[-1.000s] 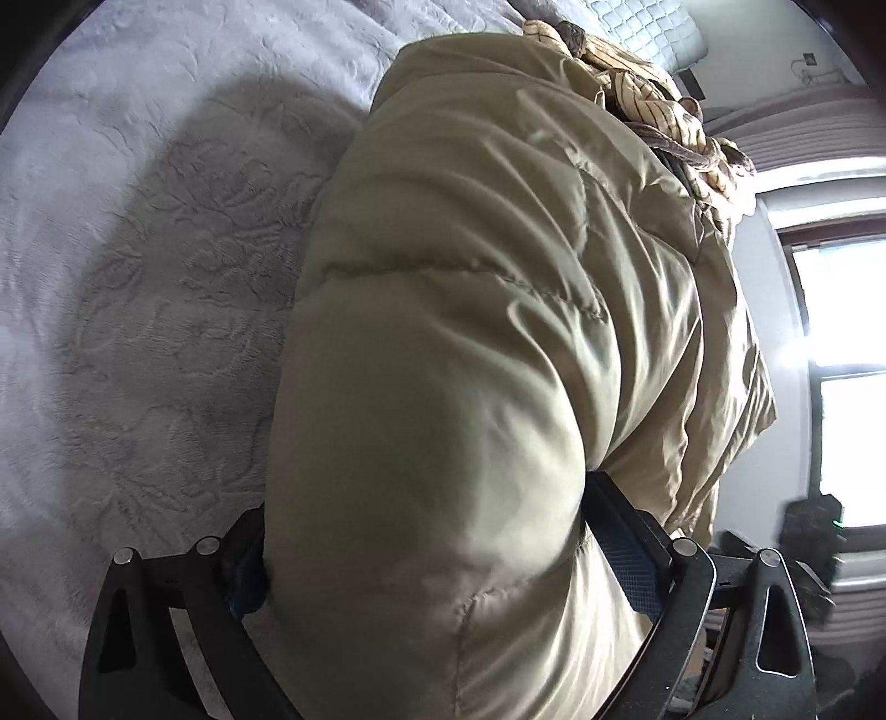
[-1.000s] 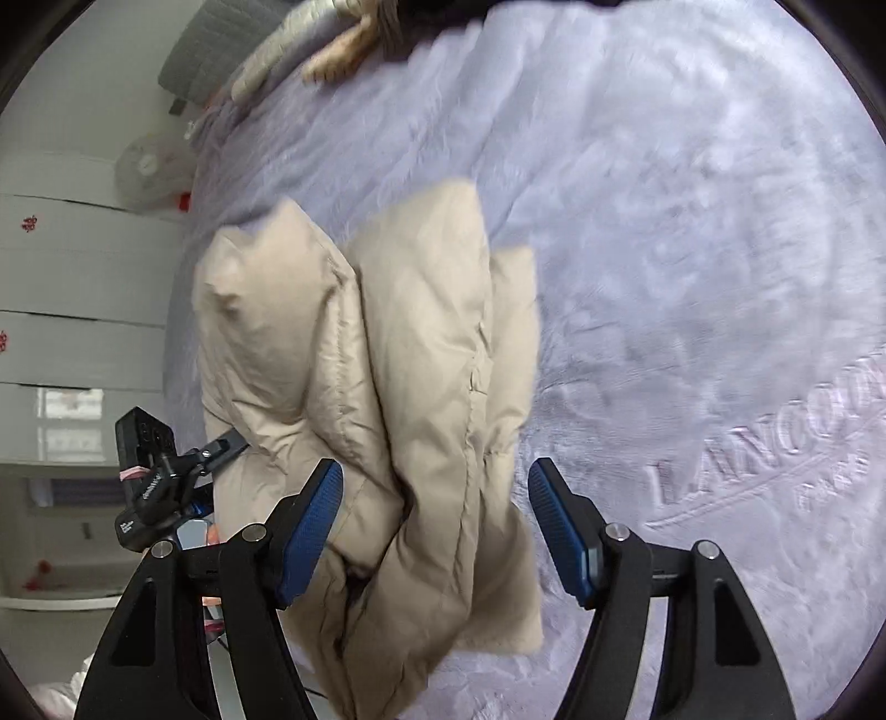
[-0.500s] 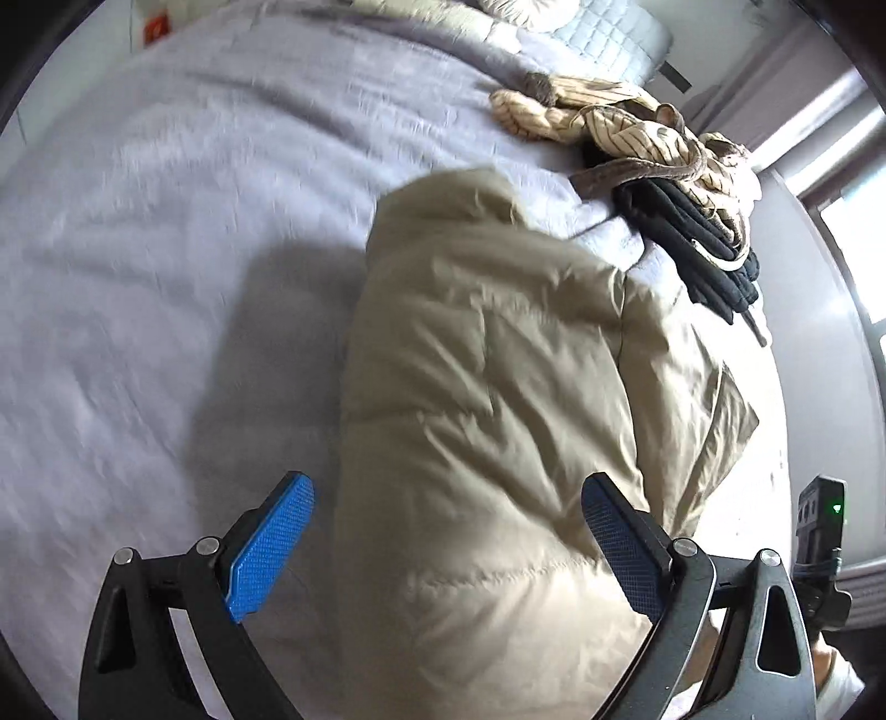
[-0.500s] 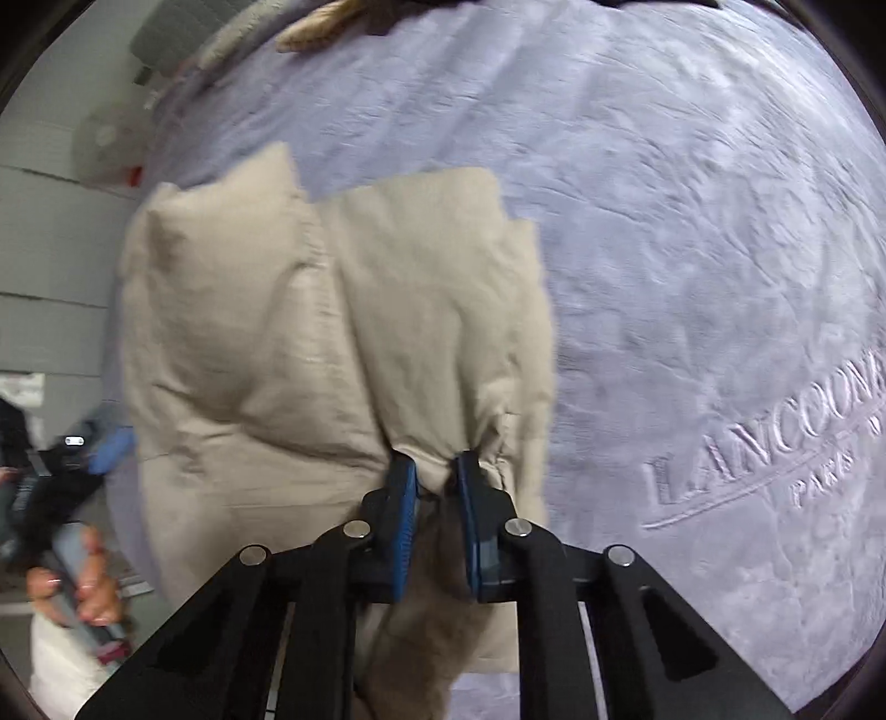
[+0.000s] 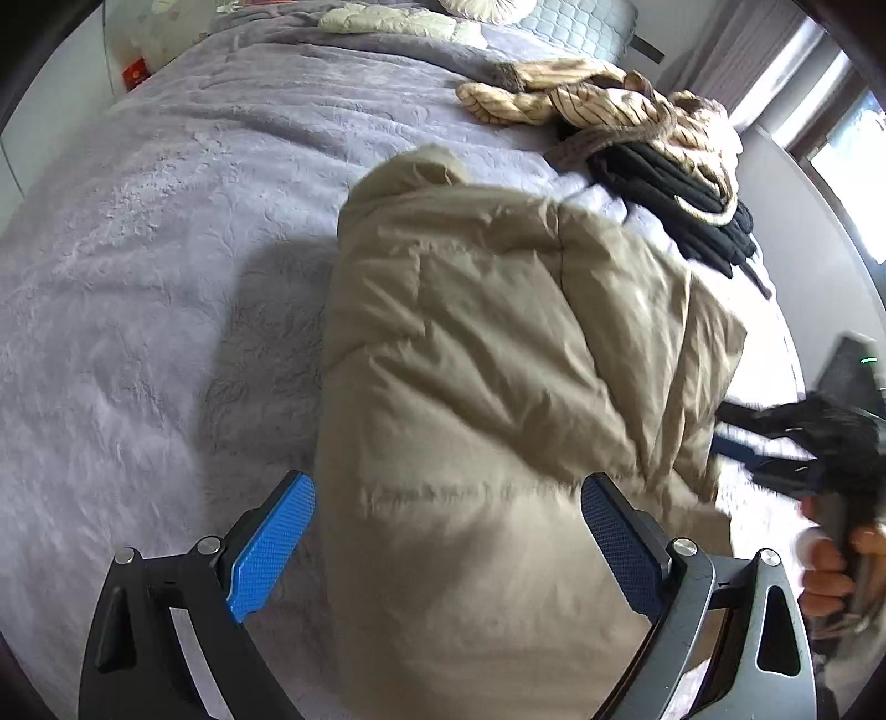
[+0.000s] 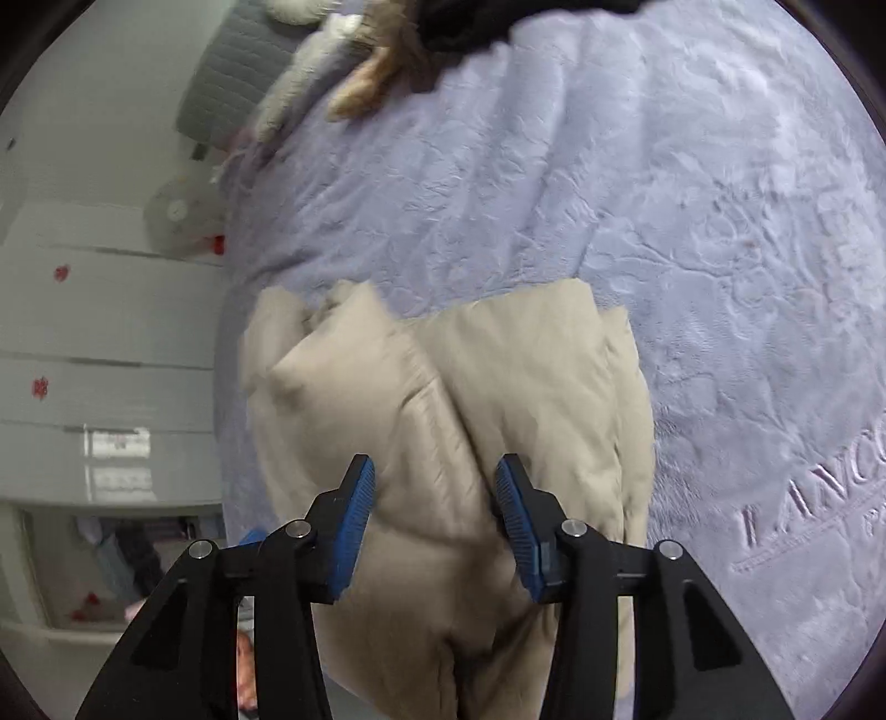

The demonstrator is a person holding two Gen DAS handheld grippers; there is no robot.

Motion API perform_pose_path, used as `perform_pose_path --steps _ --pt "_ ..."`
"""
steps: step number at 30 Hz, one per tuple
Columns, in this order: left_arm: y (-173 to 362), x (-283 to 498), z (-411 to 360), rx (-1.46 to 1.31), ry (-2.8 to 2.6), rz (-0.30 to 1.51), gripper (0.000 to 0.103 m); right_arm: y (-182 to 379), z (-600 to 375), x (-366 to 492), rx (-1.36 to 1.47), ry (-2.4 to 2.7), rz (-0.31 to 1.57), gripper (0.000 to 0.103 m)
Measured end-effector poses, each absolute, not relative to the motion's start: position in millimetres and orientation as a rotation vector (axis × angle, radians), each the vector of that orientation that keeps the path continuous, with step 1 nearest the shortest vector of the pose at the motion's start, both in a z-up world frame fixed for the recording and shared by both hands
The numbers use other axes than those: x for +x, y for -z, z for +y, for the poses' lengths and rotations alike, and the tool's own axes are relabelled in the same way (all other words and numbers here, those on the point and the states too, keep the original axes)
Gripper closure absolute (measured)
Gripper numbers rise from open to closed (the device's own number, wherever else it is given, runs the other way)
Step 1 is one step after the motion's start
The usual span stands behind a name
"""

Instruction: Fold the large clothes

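A beige puffer jacket (image 5: 487, 399) lies folded into a thick bundle on the lavender bedspread (image 5: 138, 288). My left gripper (image 5: 448, 548) is open, its blue pads apart on either side of the bundle's near end, with fabric between them. In the right wrist view the same jacket (image 6: 443, 399) fills the middle. My right gripper (image 6: 437, 515) is open, its pads a little apart over the bundle's near edge, holding nothing. The right gripper also shows at the right of the left wrist view (image 5: 803, 448), blurred.
A heap of clothes, a striped tan garment (image 5: 598, 105) over black ones (image 5: 681, 210), lies at the bed's far right. Pillows and a quilted headboard (image 5: 554, 16) are at the far end. The bedspread (image 6: 692, 232) stretches right; white cabinets (image 6: 99, 332) and a fan (image 6: 177, 213) stand left.
My left gripper let go of the jacket and pulled back, leaving the bundle on the bed. My right gripper shut on the jacket's edge half a second ago and has opened again.
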State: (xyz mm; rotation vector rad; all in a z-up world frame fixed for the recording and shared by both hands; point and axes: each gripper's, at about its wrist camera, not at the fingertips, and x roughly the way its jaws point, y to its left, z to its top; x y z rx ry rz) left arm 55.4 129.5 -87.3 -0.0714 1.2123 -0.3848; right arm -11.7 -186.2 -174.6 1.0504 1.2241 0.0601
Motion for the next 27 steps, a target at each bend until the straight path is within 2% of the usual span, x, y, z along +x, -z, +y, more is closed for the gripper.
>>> perform_pose_path --steps 1,2,3,4,5,12,14,18,22,27 --pt "84.0 60.7 127.6 -0.085 0.384 1.202 0.005 181.4 -182.6 -7.2 1.084 -0.069 1.235 0.055" --pt "79.8 67.8 124.7 -0.094 0.385 1.186 0.005 186.9 -178.9 -2.3 1.096 -0.085 1.238 0.074" --pt "77.0 74.2 119.7 -0.09 0.385 1.172 0.005 184.3 -173.5 0.6 1.065 -0.105 1.236 0.086" --pt "75.8 79.8 113.6 -0.082 0.387 1.164 0.005 179.8 -168.6 3.1 1.021 -0.095 1.238 0.093" --pt "75.1 85.0 106.3 -0.073 0.394 1.159 0.005 175.7 -164.5 3.1 0.974 -0.078 1.242 0.097" --pt "115.5 132.3 16.0 0.085 0.327 1.246 0.005 184.5 -160.7 -12.8 0.783 0.047 1.343 0.098" --pt "131.1 138.5 -1.0 0.156 0.298 1.264 0.002 182.4 -163.8 -25.9 0.761 0.058 1.347 0.098" --pt "149.8 136.7 -16.6 0.267 0.262 1.244 0.001 171.4 -157.8 -36.9 0.678 0.071 1.355 0.098" --pt "145.0 134.7 -12.1 0.248 0.27 1.238 0.001 150.7 -157.8 -75.4 0.657 0.077 1.323 0.097" --pt "112.2 123.2 7.7 0.175 0.302 1.227 0.001 130.1 -166.5 -108.3 0.666 0.11 1.305 0.097"
